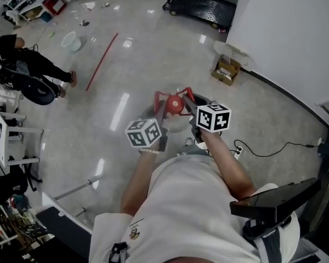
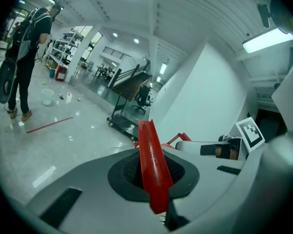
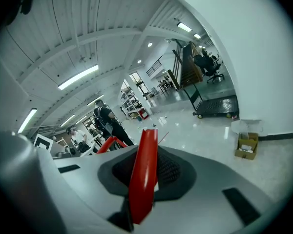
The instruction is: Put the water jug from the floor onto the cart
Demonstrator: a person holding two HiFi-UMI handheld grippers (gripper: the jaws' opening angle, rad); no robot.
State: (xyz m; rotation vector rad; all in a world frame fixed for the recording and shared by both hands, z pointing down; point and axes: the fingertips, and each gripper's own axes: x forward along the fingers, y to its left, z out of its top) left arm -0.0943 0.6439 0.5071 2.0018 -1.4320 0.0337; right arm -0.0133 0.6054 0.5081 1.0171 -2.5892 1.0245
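Water jug (image 1: pixel 177 124) is held up off the floor (image 1: pixel 115 92), well apart from the cart (image 1: pixel 200 7), with a gripper on either side of it. Left gripper (image 1: pixel 161 107) is pinched narrow on the jug's grey top, one red jaw lying across a dark recess (image 2: pixel 129 172). Right gripper (image 1: pixel 187 100) is clamped on it likewise, slightly wider.

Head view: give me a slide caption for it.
Left gripper and right gripper meet at the red top of the water jug over a glossy floor, black cart ahead.
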